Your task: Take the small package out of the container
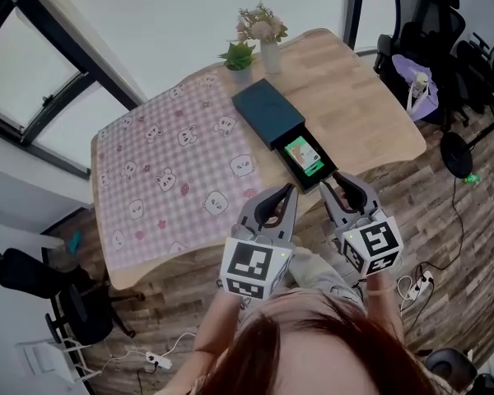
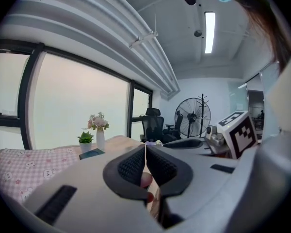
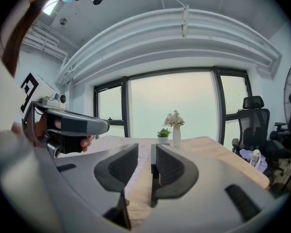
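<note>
One small package [image 1: 303, 156], likely light, slick; I'm aiming my slightly spread, empty right hand-held gripper [image 3: 146, 152] at its edges.

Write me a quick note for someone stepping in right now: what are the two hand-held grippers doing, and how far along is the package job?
Left hand-held gripper: jaws together, holding nothing, at the table's near edge.
Right hand-held gripper: jaws a little apart, nothing between them, just short of the container.
Things: the container is a dark box on the wooden table, its tray slid out toward the person. The small package, green, lies in that tray.
Done: the tray is open and the package is exposed.
Left: grip the package and lift it out.
</note>
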Action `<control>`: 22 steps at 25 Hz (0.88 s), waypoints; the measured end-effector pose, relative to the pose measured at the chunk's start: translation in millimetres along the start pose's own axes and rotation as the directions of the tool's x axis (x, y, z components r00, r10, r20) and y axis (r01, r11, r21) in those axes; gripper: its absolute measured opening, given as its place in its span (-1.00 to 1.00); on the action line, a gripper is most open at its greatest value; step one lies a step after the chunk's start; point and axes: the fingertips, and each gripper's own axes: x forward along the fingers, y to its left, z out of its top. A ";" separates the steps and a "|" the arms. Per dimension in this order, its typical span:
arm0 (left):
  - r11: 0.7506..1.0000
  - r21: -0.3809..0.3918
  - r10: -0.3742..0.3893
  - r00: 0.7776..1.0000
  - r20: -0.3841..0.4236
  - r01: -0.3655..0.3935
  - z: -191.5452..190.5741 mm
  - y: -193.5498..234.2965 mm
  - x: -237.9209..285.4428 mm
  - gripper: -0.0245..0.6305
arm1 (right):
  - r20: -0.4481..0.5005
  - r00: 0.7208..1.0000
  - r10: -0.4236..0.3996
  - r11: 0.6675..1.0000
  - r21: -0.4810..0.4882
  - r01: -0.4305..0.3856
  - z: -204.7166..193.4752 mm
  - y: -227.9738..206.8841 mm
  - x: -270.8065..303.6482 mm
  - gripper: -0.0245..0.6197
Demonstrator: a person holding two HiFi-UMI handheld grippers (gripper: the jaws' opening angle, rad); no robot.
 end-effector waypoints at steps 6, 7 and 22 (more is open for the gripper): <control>1.000 -0.012 0.013 1.000 -0.007 -0.013 -0.6 20.3 29.7 -0.88 | -0.072 0.997 0.008 0.999 -0.032 -0.010 -18.1 -18.3 33.9 -0.55; 1.000 -0.014 0.017 1.000 -0.010 -0.017 -1.7 23.1 33.6 -0.88 | -0.083 0.996 0.010 0.999 -0.032 -0.012 -21.6 -20.5 38.5 -0.53; 0.995 -0.077 0.067 0.997 -0.040 -0.070 -16.6 64.8 86.9 -0.88 | -0.226 0.972 0.062 0.996 -0.044 -0.074 -65.6 -47.1 105.7 -0.36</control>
